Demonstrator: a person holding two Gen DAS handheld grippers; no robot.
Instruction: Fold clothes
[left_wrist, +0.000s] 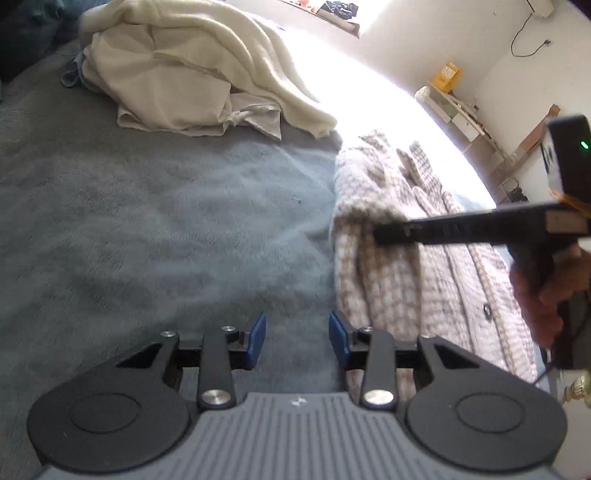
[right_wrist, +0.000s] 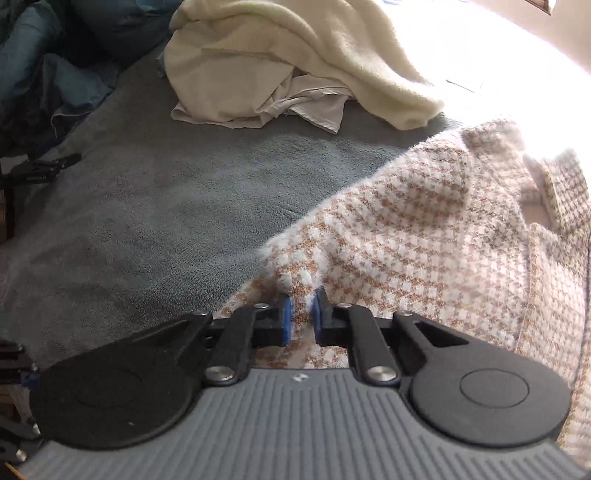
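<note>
A beige-and-white houndstooth cardigan (left_wrist: 388, 280) (right_wrist: 406, 229) with a button front lies on the grey fleece blanket (left_wrist: 166, 221), along its right side. My right gripper (right_wrist: 303, 314) is shut on the cardigan's near left edge, and a tuft of the knit is pinched between the blue pads. In the left wrist view the right gripper (left_wrist: 380, 234) reaches in from the right, held by a hand (left_wrist: 546, 288), with its tip in the bunched fabric. My left gripper (left_wrist: 297, 339) is open over bare blanket just left of the cardigan, with nothing between its pads.
A pile of cream towels and cloths (left_wrist: 192, 66) (right_wrist: 295, 55) lies at the far side of the blanket. Dark blue bedding (right_wrist: 55, 55) is heaped at the far left. A black clamp stand (right_wrist: 40, 170) stands at the left edge. Shelves (left_wrist: 461, 110) line the sunlit wall on the right.
</note>
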